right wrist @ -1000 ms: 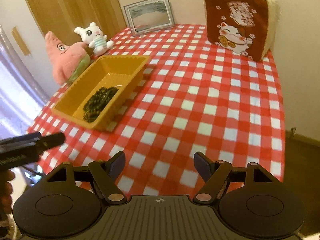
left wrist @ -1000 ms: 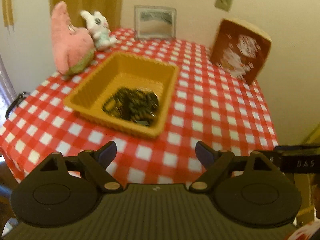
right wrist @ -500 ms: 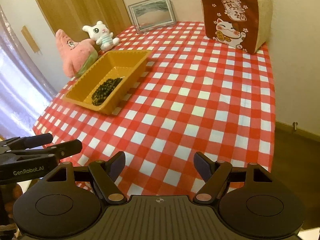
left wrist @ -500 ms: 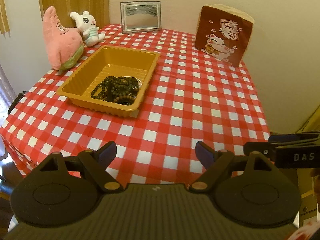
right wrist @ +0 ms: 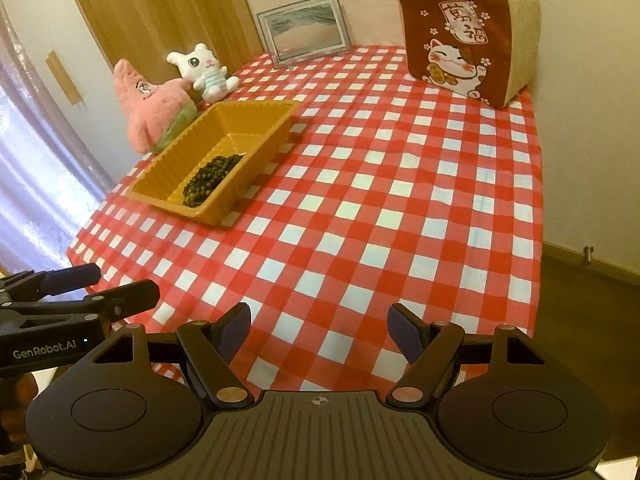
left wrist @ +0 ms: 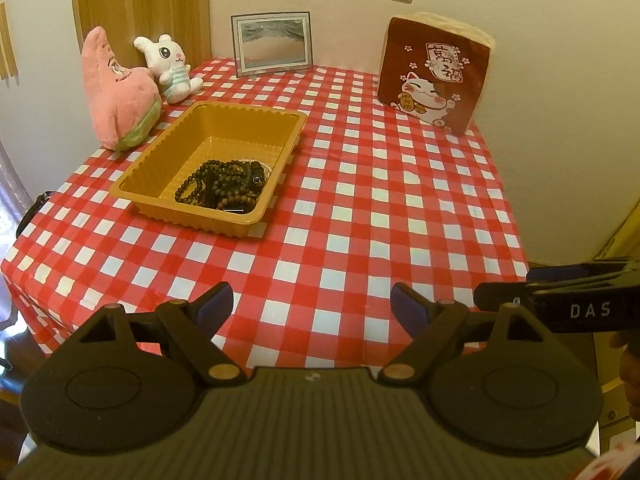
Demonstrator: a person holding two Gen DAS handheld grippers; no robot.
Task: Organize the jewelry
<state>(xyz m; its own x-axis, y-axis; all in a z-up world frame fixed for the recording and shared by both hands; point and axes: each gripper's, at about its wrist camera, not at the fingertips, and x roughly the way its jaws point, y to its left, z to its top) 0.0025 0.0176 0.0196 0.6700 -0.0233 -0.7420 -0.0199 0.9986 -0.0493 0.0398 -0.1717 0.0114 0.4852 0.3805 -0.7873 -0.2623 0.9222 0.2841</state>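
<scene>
A yellow plastic tray (left wrist: pixel 168 156) (right wrist: pixel 256 124) sits on the left half of the red-and-white checked table. A tangle of dark bead jewelry (left wrist: pixel 224 188) (right wrist: pixel 212 176) lies in its near end. My left gripper (left wrist: pixel 312 304) hangs over the table's near edge, open, with nothing between its fingers. My right gripper (right wrist: pixel 320 326) is likewise open and empty over the near edge, well back from the tray. Each gripper shows at the side of the other's view: the right one (left wrist: pixel 560 300) and the left one (right wrist: pixel 72 300).
A pink star plush (left wrist: pixel 116 96) and a white bunny plush (left wrist: pixel 168 68) stand left of the tray. A picture frame (left wrist: pixel 272 42) leans on the back wall. A brown lucky-cat cushion (left wrist: pixel 436 76) stands at the back right. The checked cloth (right wrist: pixel 400 200) covers the table.
Both grippers have drawn back from the tray toward the near table edge, so more of the table shows. Both stay open and empty.
</scene>
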